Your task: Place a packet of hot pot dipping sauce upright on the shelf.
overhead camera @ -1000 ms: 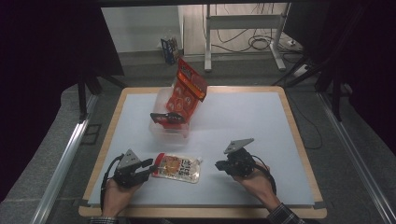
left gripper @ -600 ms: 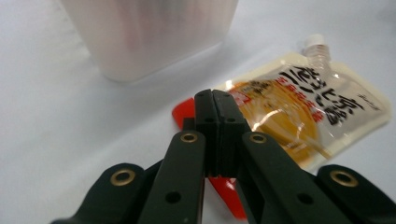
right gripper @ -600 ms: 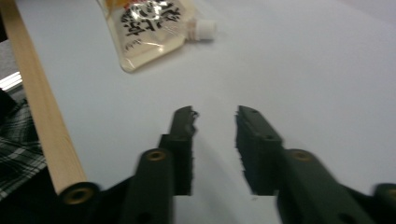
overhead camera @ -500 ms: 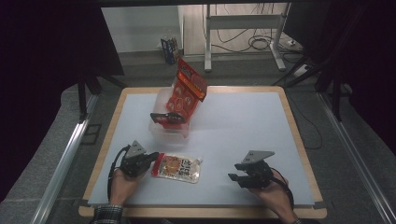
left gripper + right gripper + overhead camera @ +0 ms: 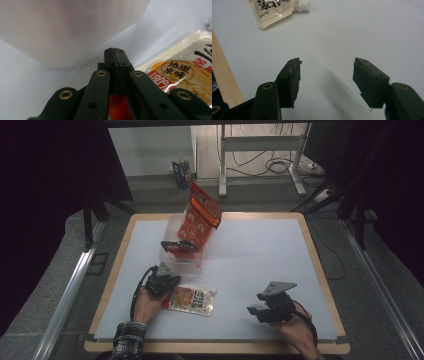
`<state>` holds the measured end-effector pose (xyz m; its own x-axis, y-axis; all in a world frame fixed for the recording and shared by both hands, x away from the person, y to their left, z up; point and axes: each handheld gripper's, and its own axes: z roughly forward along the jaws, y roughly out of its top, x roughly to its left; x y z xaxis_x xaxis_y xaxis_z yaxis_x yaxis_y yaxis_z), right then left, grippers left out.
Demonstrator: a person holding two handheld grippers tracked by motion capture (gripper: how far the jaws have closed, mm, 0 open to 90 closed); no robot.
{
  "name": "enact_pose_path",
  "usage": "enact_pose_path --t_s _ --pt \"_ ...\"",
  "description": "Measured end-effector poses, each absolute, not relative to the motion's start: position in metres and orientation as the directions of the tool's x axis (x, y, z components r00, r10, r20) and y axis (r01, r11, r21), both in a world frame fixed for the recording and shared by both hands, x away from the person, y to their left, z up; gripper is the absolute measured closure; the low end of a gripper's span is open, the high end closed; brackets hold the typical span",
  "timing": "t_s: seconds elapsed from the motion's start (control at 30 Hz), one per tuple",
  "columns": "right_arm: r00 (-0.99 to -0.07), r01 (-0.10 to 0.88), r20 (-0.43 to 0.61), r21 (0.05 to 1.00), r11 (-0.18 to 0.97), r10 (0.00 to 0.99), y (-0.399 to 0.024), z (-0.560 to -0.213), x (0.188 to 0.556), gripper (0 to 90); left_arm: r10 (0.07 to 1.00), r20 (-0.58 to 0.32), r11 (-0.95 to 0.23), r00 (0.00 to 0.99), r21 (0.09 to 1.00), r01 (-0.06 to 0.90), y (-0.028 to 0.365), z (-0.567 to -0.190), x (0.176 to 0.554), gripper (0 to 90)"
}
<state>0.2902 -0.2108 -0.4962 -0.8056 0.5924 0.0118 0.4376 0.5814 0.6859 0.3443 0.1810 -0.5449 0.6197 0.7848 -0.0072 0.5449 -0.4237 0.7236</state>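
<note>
A flat sauce pouch (image 5: 192,300) with an orange picture and a white cap lies near the table's front, left of centre. My left gripper (image 5: 167,281) rests at the pouch's left end, its jaws pressed together with nothing seen between them (image 5: 115,53); the pouch (image 5: 180,72) lies just to their right. Behind it stands a clear plastic tub (image 5: 181,252) with a red snack bag (image 5: 200,217) upright in it. My right gripper (image 5: 254,310) hovers open over bare table at the front right, jaws wide apart (image 5: 325,72), the pouch (image 5: 275,10) and its cap farther off.
A small black and red item (image 5: 177,245) sits on the tub's front. The tub's cloudy wall (image 5: 70,30) rises close ahead of the left jaws. The white tabletop (image 5: 260,255) has a wooden rim (image 5: 222,75) near my right gripper.
My right gripper has drawn away from the pouch, moving right and toward the front edge. My left gripper has shifted forward, toward the tub, beside the pouch's left end.
</note>
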Motion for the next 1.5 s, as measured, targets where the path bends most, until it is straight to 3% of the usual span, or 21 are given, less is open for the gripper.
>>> enact_pose_path --t_s 0.8,1.0,1.1,1.23,1.5 --pt "-0.813 0.434 0.0 0.665 0.607 0.582 -0.208 -0.499 0.29 35.8 0.708 -0.139 -0.446 0.693 0.672 0.591 0.182 -0.535 0.288 90.0" --pt "-0.812 0.439 0.001 0.661 0.609 0.584 -0.207 -0.5 0.292 35.2 0.697 -0.11 -0.458 0.709 0.692 0.558 0.184 -0.533 0.28 90.0" --pt "-0.808 0.438 0.0 0.669 0.6 0.589 -0.206 -0.499 0.293 32.9 0.717 -0.082 -0.446 0.692 0.709 0.546 0.189 -0.529 0.279 90.0" --pt "-0.803 0.44 0.007 0.681 0.585 0.596 -0.204 -0.5 0.295 25.3 0.728 -0.114 -0.405 0.676 0.724 0.559 0.2 -0.528 0.278 90.0" --pt "-0.827 0.437 0.066 0.701 0.563 0.559 -0.192 -0.503 0.297 9.2 0.723 -0.102 -0.441 0.683 0.694 0.57 0.206 -0.536 0.272 90.0"
